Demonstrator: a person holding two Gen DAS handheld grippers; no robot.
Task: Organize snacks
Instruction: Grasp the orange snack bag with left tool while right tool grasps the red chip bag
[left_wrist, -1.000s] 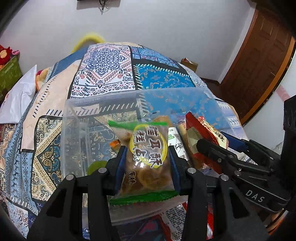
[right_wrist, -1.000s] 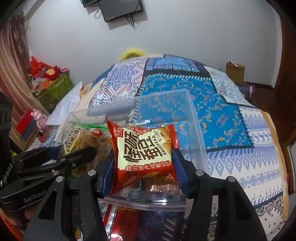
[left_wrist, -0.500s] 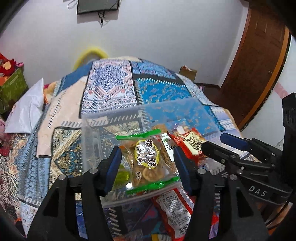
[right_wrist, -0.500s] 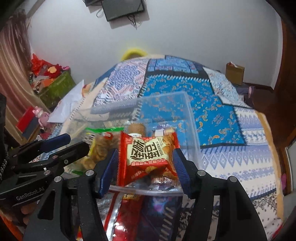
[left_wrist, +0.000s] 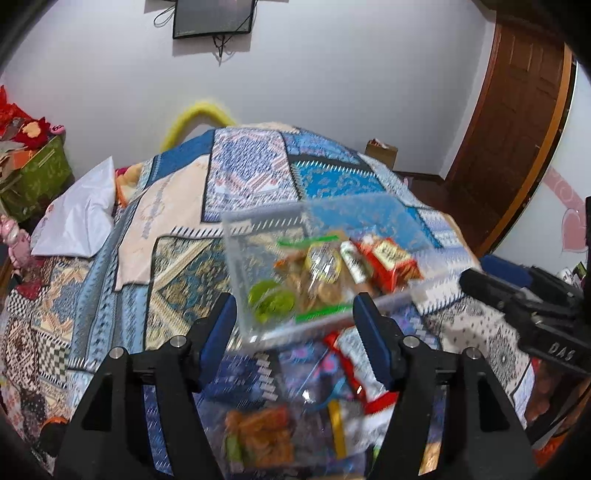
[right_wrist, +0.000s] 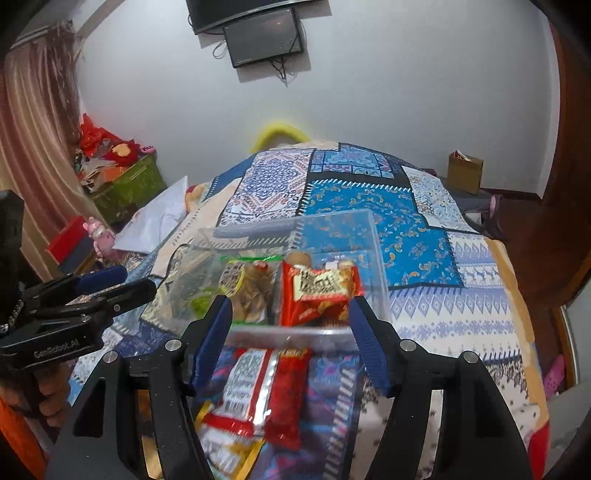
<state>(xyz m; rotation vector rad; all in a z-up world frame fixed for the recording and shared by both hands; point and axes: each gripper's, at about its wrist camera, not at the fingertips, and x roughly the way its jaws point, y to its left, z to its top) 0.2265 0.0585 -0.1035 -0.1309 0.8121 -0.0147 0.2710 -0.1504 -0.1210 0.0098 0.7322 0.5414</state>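
both tools, left tool (left_wrist: 295, 325) and right tool (right_wrist: 290, 325), spread apart, empty; one clear bin (right_wrist: 369, 236); one red packet (right_wrist: 317, 291) inside.

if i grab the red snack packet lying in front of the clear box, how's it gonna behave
The red snack packet is a flat crinkled film pouch, so it will probably flex and sag rather than stay stiff. Its glossy wrapper may slip between the open right gripper fingers unless pinched squarely. It looks light, and it overlaps a white packet, so pushing it would likely drag that along.

Snack bin (left_wrist: 424, 236) on quilted bed (left_wrist: 177, 266)
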